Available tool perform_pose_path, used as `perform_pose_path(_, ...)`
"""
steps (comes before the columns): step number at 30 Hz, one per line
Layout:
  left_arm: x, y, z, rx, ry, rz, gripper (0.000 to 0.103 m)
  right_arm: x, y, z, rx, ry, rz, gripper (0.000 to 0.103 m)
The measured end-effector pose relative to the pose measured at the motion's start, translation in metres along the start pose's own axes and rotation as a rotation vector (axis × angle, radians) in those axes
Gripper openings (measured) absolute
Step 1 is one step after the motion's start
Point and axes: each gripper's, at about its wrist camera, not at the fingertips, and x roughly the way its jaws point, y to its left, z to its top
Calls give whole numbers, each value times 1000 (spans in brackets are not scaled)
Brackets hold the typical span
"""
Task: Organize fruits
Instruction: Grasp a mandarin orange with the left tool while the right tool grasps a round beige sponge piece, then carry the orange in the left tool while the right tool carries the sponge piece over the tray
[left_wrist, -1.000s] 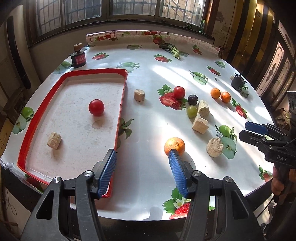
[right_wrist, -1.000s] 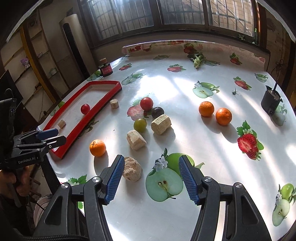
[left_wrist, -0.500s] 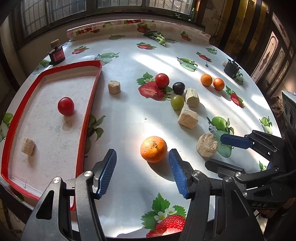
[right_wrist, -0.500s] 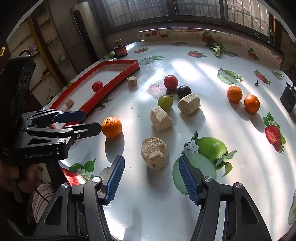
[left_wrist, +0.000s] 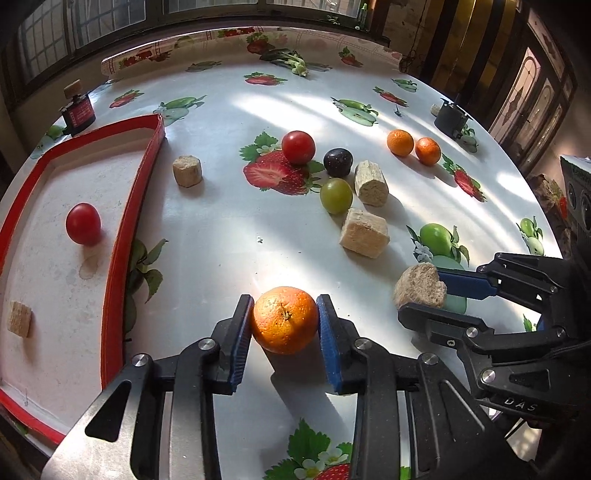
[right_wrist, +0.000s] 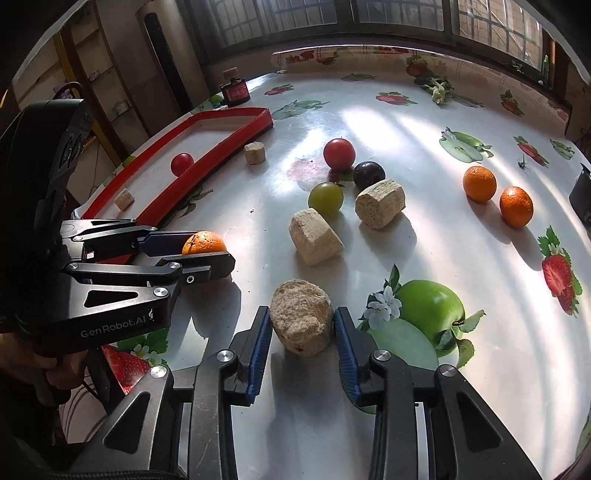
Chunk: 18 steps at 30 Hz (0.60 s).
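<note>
Orange peel fills the gap between the blue pads of the left gripper (left_wrist: 283, 320): its jaws have just been closing, and both pads now press on the near orange (left_wrist: 284, 319), low in the middle of the left wrist frame, resting on the glossy fruit-print table (left_wrist: 229, 206). The right gripper (right_wrist: 302, 330) has likewise just been closing — its pads clamp a rough beige block (right_wrist: 301, 322) at the lower centre of the right wrist frame, just left of a printed green apple.

Left of the frame, a red-rimmed tray (left_wrist: 122, 236) holds one red tomato (left_wrist: 83, 223) and a small beige cube (left_wrist: 18, 318). Out on the table, toward the upper middle, sit another red tomato (left_wrist: 298, 147), a dark plum (left_wrist: 338, 161) and a green fruit (left_wrist: 336, 195) close together, with two more beige blocks (left_wrist: 371, 182) just beside them. Two small oranges (left_wrist: 400, 142) lie side by side toward the upper right — well apart from the tray. One beige piece (left_wrist: 187, 170) lies just outside the tray's right rim.
</note>
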Motion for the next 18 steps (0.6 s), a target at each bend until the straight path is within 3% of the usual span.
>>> perform_pose_path(18, -58, 51, -5, -105, -121, 102, 32, -29, 28, 31, -40, -83, 39, 35)
